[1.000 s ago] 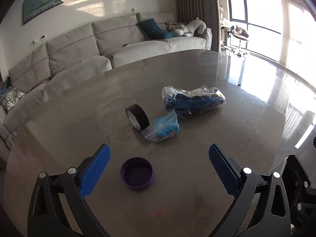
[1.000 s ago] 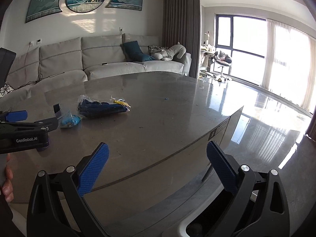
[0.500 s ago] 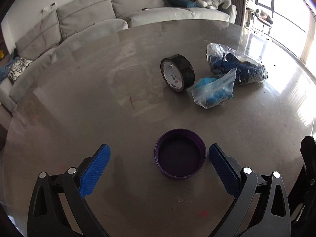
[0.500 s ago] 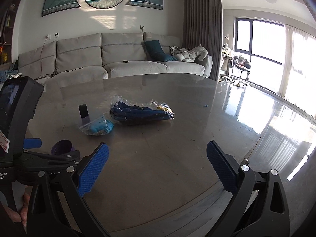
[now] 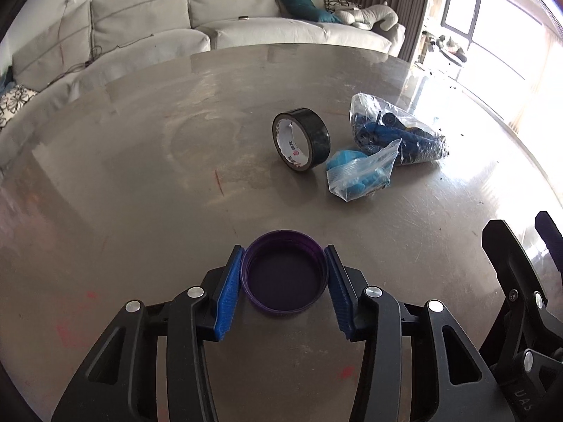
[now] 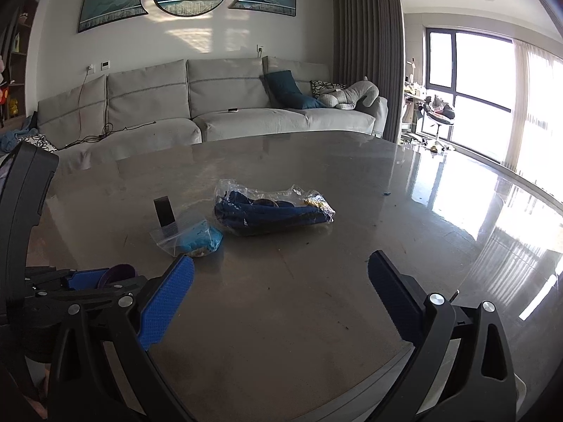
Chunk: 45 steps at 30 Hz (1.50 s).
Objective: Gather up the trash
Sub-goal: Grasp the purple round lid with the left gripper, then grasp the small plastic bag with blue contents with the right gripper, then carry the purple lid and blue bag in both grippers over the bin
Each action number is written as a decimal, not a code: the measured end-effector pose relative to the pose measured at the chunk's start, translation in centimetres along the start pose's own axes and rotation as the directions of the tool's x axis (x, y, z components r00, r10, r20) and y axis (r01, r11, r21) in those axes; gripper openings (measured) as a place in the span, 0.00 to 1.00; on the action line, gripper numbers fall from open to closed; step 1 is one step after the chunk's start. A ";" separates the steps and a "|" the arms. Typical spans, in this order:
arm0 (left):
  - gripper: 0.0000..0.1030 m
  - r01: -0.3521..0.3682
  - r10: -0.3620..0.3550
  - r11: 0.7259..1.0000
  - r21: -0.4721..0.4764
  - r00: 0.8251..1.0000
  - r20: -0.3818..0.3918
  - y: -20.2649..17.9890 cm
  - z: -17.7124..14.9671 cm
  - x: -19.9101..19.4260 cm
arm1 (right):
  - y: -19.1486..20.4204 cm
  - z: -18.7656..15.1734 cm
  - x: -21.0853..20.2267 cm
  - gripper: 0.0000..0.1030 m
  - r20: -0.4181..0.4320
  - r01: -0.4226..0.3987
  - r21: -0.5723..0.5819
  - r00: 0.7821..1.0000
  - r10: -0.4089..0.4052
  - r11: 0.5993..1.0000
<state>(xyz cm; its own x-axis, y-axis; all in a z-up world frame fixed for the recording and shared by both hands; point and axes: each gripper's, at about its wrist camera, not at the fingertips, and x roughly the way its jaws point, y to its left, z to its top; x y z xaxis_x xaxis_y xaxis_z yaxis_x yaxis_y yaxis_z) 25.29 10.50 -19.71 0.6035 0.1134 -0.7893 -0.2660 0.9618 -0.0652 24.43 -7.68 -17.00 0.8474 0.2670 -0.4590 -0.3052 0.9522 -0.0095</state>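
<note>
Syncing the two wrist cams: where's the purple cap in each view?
Left wrist: purple cap low centre, open side up, clamped between the left gripper pads.
Right wrist: cap at lower left, only its rim showing above the left gripper; the right gripper is open over bare table.
Shared landmark: small bag of blue stuff, beyond the cap in both views.

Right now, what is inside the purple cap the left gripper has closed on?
Nothing shows inside the purple cap: it lies open side up, dark floor bare. The left gripper presses both sides; the table beneath is covered.
</note>
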 end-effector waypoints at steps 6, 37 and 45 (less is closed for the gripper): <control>0.44 -0.022 0.028 0.997 -0.078 0.997 0.074 3.0 0.5 -1.6 | 1.8 2.2 2.6 0.96 -0.037 -0.078 0.038 0.996 0.079 0.996; 0.45 -0.064 0.090 0.991 -0.114 0.965 0.245 2.5 1.4 -4.1 | 4.0 4.1 3.7 0.19 -0.225 -0.211 0.082 0.948 0.224 0.974; 0.45 -0.029 0.032 0.999 -0.013 0.948 0.317 -0.9 1.1 -5.6 | 0.8 5.0 -2.8 0.19 -0.135 -0.118 0.028 0.984 0.120 0.993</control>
<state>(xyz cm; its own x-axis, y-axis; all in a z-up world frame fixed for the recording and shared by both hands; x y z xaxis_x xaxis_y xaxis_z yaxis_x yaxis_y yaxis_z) 22.99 9.31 -14.54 0.8019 0.2171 -0.5566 -0.2932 0.9547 -0.0501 24.00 -6.89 -11.33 0.7382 0.3573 -0.5722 -0.3907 0.9179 0.0690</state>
